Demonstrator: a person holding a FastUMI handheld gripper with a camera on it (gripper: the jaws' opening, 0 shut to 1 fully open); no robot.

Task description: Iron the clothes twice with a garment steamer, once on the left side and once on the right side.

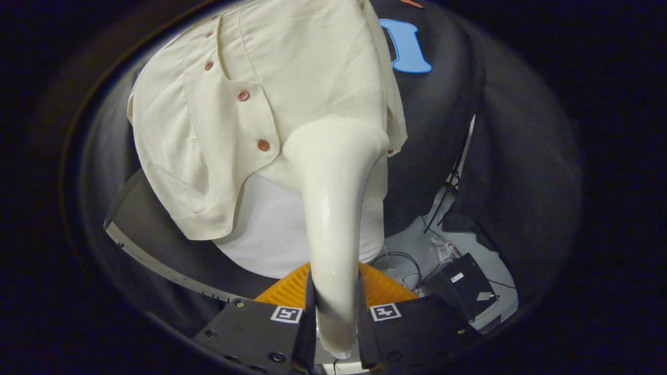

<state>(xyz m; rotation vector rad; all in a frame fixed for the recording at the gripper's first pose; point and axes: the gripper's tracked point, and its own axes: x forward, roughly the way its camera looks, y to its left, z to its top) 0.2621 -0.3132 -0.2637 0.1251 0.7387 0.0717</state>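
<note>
My gripper is shut on the cream handle of the garment steamer, both fingers pressing its sides. The steamer's head lies against the lower right part of a cream shirt with reddish-brown buttons down its front. The shirt hangs on a white form whose lower part shows beneath the hem. The steamer head covers the cloth right behind it.
A ribbed orange part sits just behind the fingers. Beyond the fingers to the right, black boxes and loose cables lie on a pale floor. A grey panel with a light edge runs to the left below the shirt.
</note>
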